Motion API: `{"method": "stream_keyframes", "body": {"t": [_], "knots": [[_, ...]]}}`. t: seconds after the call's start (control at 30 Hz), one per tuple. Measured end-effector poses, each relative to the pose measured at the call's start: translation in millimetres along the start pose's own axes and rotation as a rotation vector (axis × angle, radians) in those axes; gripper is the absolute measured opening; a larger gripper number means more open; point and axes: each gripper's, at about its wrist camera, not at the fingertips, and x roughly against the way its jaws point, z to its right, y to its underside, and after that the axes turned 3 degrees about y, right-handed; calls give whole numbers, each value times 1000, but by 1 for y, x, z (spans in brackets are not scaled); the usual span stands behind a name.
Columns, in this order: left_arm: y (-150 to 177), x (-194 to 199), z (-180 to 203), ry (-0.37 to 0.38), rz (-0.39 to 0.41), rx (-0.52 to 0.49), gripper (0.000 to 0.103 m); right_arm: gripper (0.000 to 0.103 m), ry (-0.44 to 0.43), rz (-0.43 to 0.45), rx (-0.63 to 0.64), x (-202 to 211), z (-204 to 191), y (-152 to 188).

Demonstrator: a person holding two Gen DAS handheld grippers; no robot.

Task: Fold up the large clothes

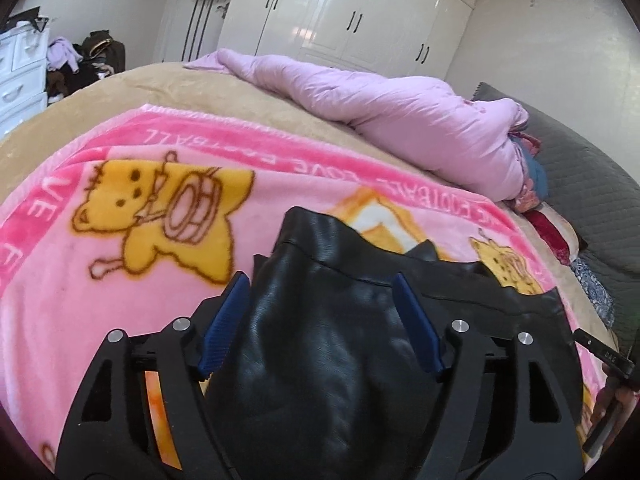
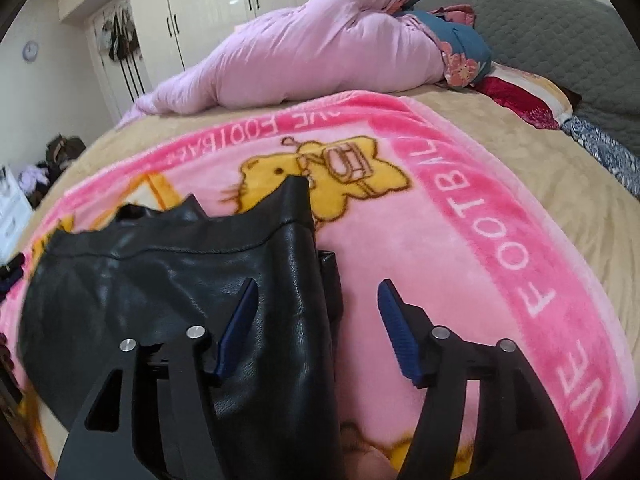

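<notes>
A black leather garment (image 1: 320, 320) lies folded on the pink cartoon blanket (image 1: 100, 280). My left gripper (image 1: 320, 284) stands open over its left part; the leather fills the gap between the blue pads (image 1: 224, 332), which do not press on it. In the right wrist view the same garment (image 2: 160, 280) spreads to the left. My right gripper (image 2: 316, 290) is open at the garment's right edge, the left pad (image 2: 236, 324) over the leather and the right pad (image 2: 396, 328) over the blanket (image 2: 460, 260).
A rolled lilac duvet (image 1: 400, 120) lies along the far side of the beige bed (image 1: 248, 92). Pillows and a grey headboard (image 2: 540, 20) are at the right. White wardrobes (image 1: 340, 8), a white dresser (image 1: 20, 72) and a clothes pile stand beyond.
</notes>
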Motion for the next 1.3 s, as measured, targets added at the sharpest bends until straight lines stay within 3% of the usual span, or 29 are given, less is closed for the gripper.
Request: {"method": "stream_keyframes", "body": {"t": [0.1, 0.23, 0.4, 0.87, 1.03, 1.13, 1.3], "knots": [[1, 7, 8, -4, 2, -17, 86, 68, -3, 22, 9, 18, 0, -1], [3, 15, 20, 10, -2, -41, 91, 70, -15, 51, 26, 39, -2, -3], [7, 25, 38, 29, -12, -77, 92, 83, -39, 104, 23, 67, -6, -6], [22, 39, 72, 74, -49, -154, 93, 83, -101, 200, 87, 120, -29, -4], [30, 41, 80, 91, -69, -164, 93, 76, -138, 190, 94, 127, -37, 14], [38, 40, 86, 112, -97, -173, 93, 62, -174, 141, 103, 120, -42, 25], [65, 34, 101, 115, -172, -226, 93, 58, -167, 74, 148, 106, -55, 47]]}}
